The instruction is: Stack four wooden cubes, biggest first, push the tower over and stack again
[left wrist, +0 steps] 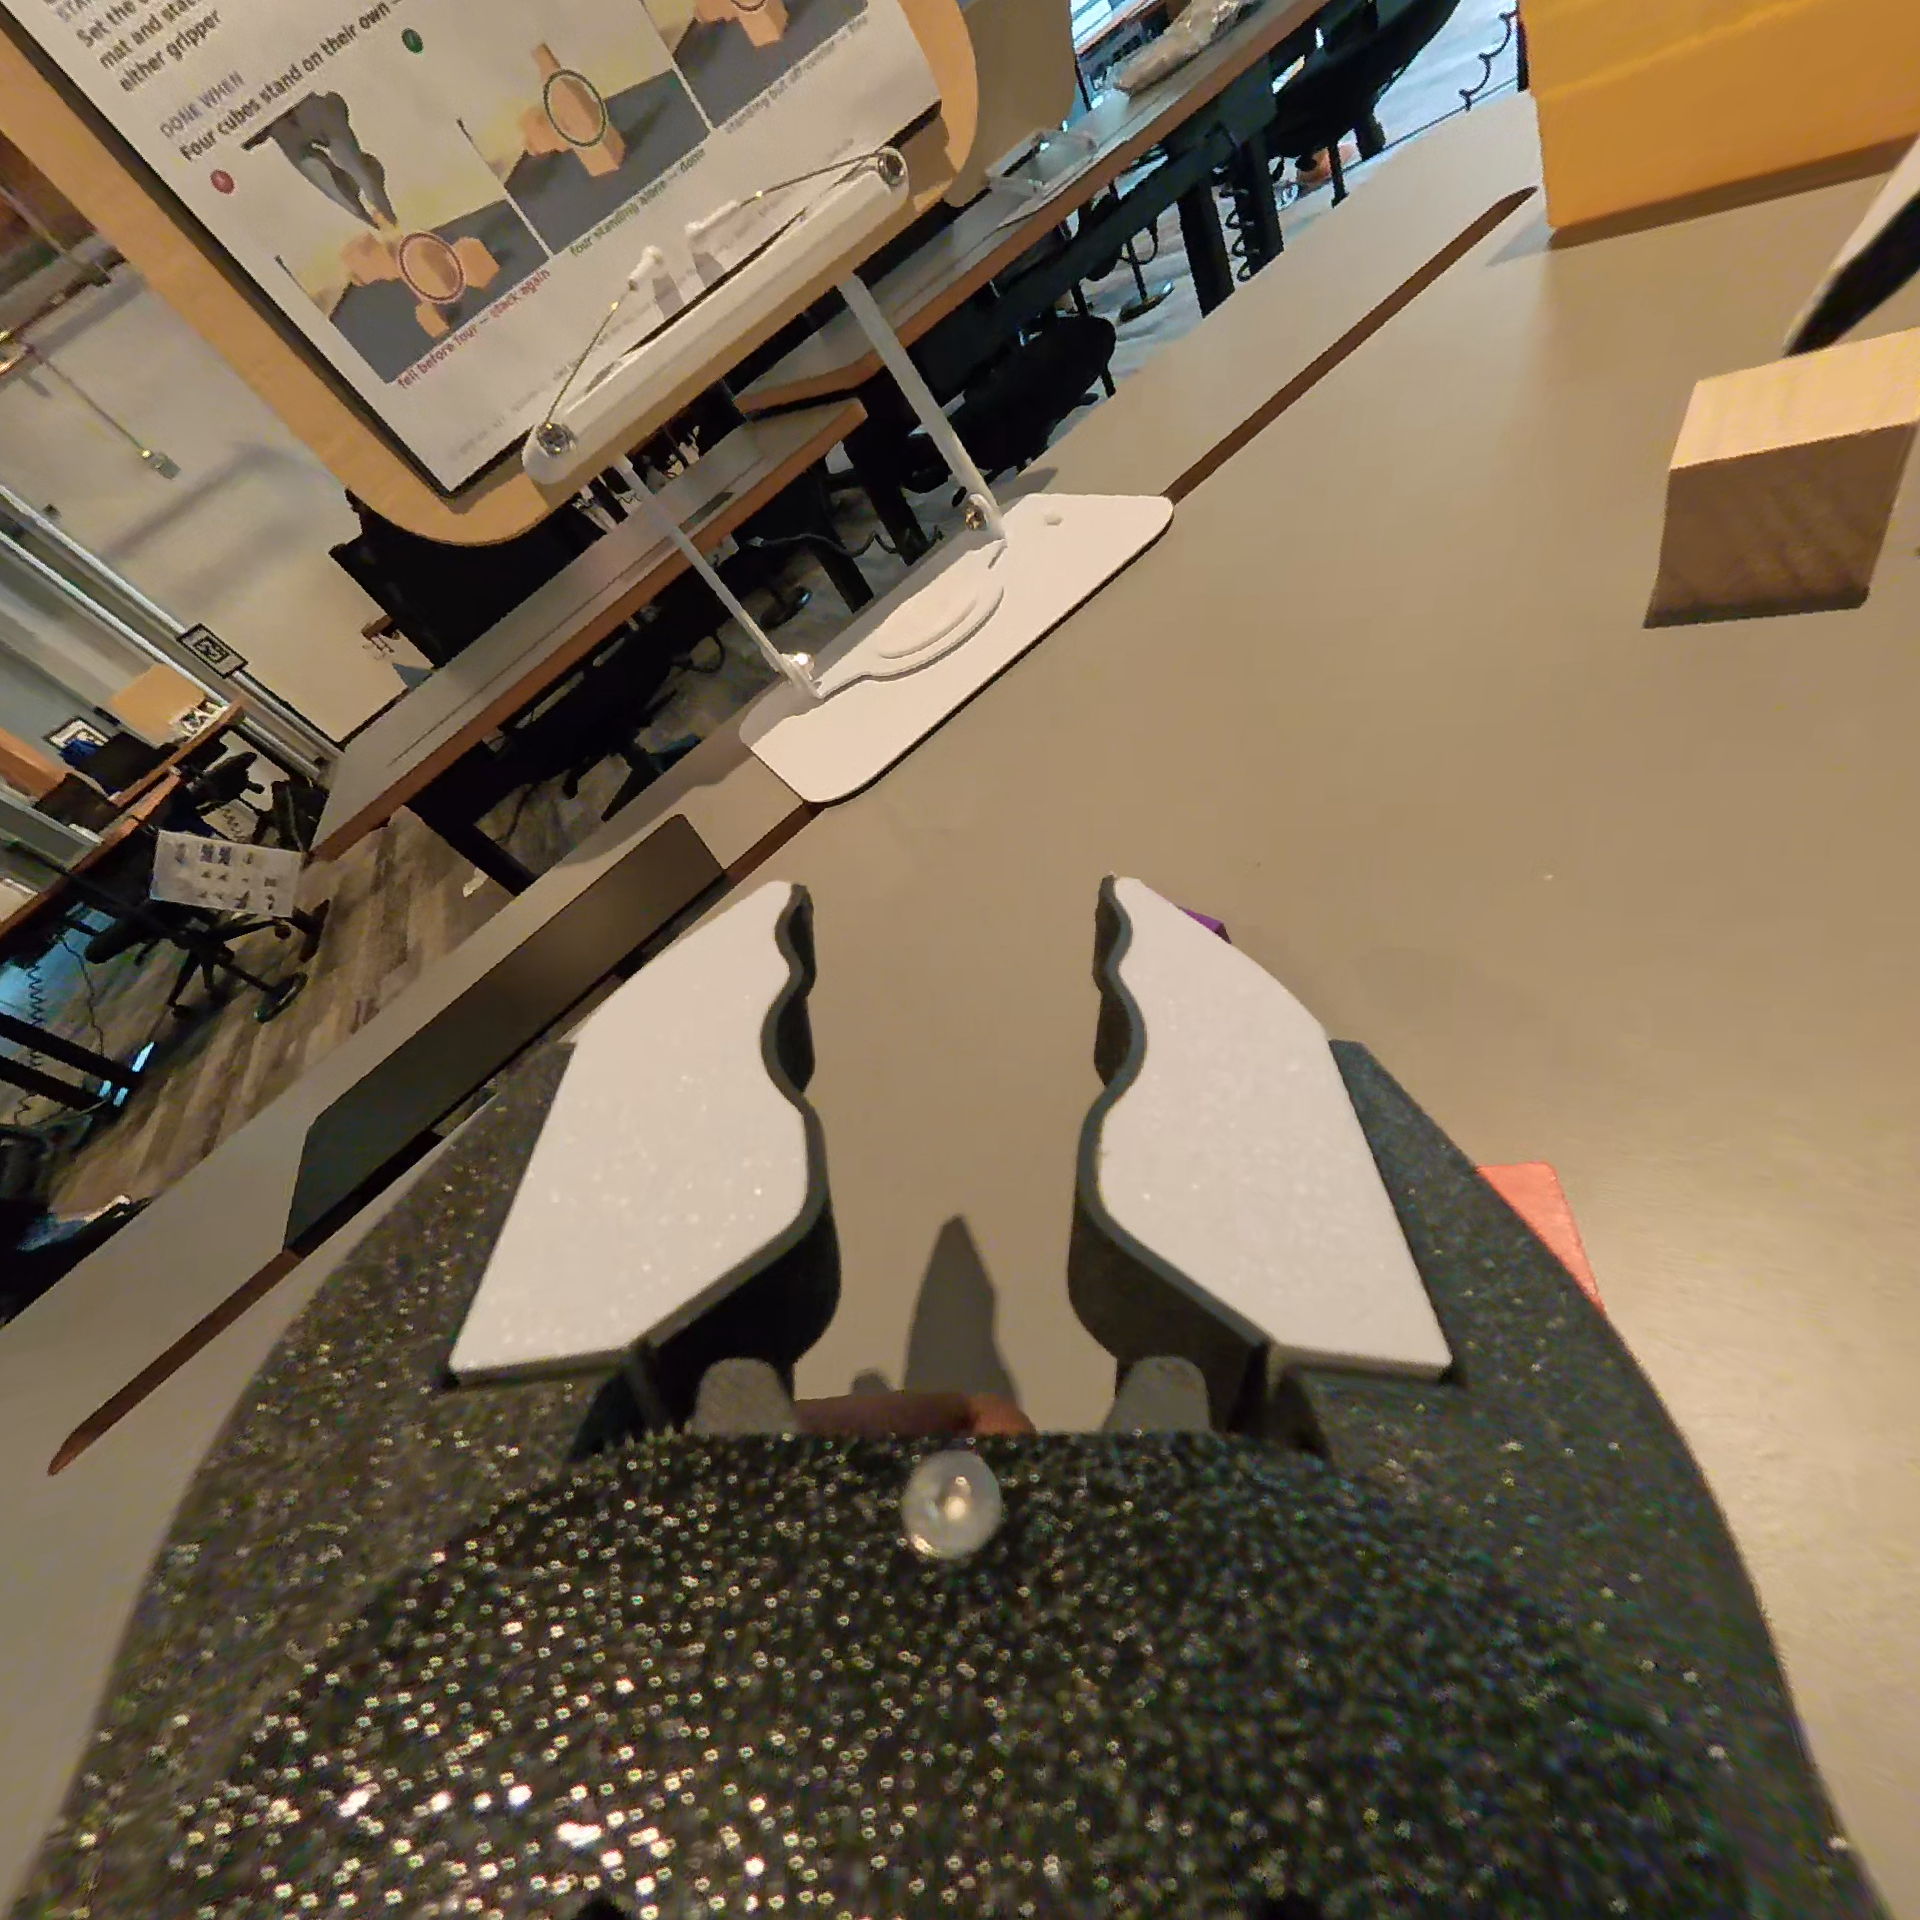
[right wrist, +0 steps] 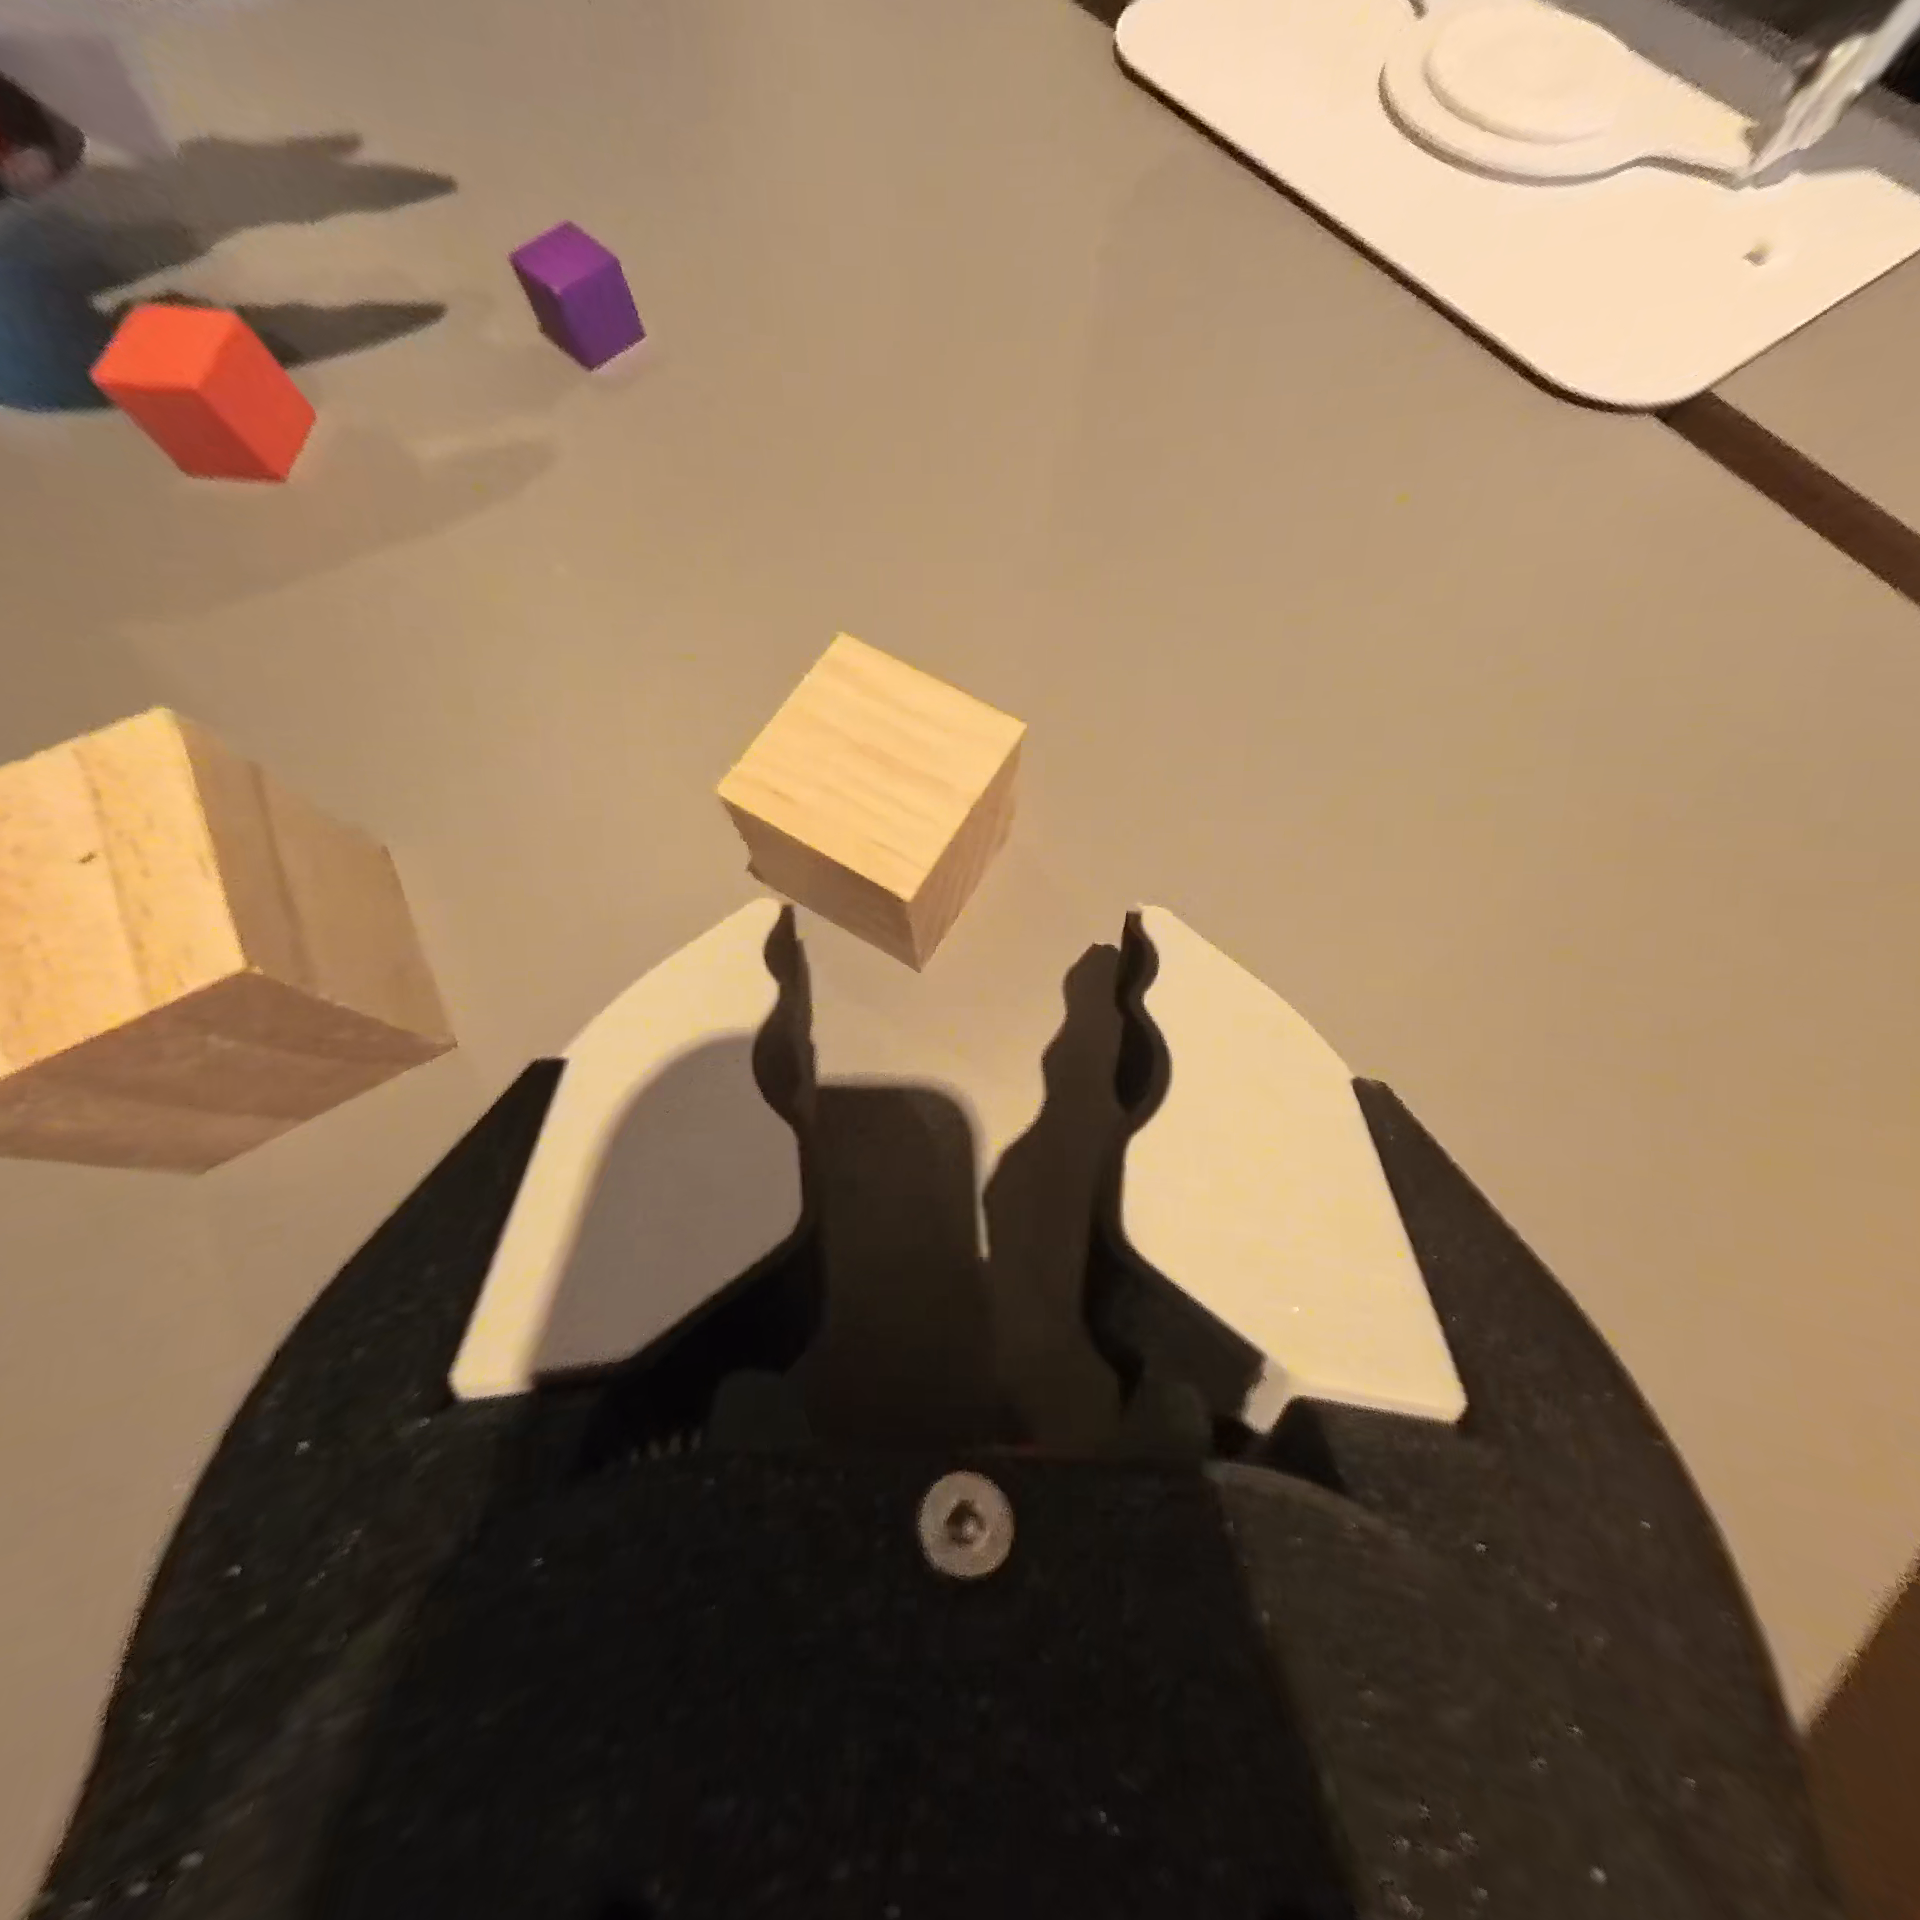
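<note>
My right tongs (right wrist: 961, 920) are spread apart with nothing between them, low over the plain grey-beige surface (right wrist: 1351, 727). Just beyond their tips sits a small pale wooden cube (right wrist: 883, 795), turned corner-on to me and not touched by either finger. To the left of it, apart from it, lies a big light wooden cube (right wrist: 177, 935), partly cut by the picture edge. Farther on the left rests an orange painted wooden block (right wrist: 203, 395), and near it, a little beyond, a small purple painted wooden block (right wrist: 579, 294). At the far right lies the flat white base plate of a stand (right wrist: 1558, 281). My left tongs (left wrist: 951, 904) are also released and hold nothing; a pale wooden cube (left wrist: 1787, 499) stands well ahead on their right, and the white stand carries a printed instruction sheet (left wrist: 416, 156).
</note>
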`<state>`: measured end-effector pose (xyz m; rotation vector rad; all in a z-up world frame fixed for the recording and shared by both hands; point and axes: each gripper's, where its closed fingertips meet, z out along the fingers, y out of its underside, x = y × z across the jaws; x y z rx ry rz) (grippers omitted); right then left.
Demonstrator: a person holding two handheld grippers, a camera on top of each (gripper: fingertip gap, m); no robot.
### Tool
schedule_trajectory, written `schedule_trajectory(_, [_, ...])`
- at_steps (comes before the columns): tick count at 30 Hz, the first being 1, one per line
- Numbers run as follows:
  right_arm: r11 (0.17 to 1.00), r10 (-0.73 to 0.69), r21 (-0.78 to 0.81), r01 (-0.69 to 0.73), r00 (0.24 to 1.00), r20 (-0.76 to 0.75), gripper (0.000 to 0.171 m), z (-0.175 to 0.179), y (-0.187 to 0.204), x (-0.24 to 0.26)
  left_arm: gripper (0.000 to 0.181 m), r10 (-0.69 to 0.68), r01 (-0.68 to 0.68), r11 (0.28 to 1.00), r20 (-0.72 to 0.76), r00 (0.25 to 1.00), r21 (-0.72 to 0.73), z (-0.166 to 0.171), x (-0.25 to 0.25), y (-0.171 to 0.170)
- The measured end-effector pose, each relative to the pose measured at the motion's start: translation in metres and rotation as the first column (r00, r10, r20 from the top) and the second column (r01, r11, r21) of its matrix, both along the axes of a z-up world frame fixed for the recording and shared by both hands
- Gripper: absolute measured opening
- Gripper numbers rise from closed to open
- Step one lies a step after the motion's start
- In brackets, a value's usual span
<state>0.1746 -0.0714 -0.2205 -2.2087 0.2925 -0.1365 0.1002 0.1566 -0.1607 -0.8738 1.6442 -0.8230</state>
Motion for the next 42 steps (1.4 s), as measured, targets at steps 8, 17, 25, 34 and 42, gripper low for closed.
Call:
schedule_trajectory(8, [0.987,0.134,-0.107,-0.122,0.984,0.113,0.035,-0.010,0.023,-0.027,0.052,-0.007,0.007,1.000,-0.015,1.000,0.020,-0.005,0.001,-0.004])
schedule_trajectory(17, [0.978,0.176,-0.130,-0.163,0.979,0.099,0.047,-0.014,0.028,-0.037,0.052,-0.004,0.004,1.000,-0.007,1.000,0.013,-0.002,0.001,-0.002])
schedule_trajectory(25, [0.960,0.258,-0.130,-0.246,0.962,0.085,0.034,-0.010,0.030,-0.055,0.052,-0.001,0.001,1.000,-0.006,1.000,0.021,-0.002,0.001,-0.002])
schedule_trajectory(34, [0.973,0.202,-0.130,-0.189,0.974,0.098,0.039,-0.014,0.031,-0.045,0.054,-0.226,0.216,0.973,-0.136,0.965,-0.085,-0.004,-0.016,-0.015])
schedule_trajectory(42, [0.974,0.198,-0.136,-0.183,0.975,0.105,0.041,-0.015,0.029,-0.045,0.056,-0.459,0.465,0.878,-0.476,0.750,-0.115,-0.055,-0.063,-0.051])
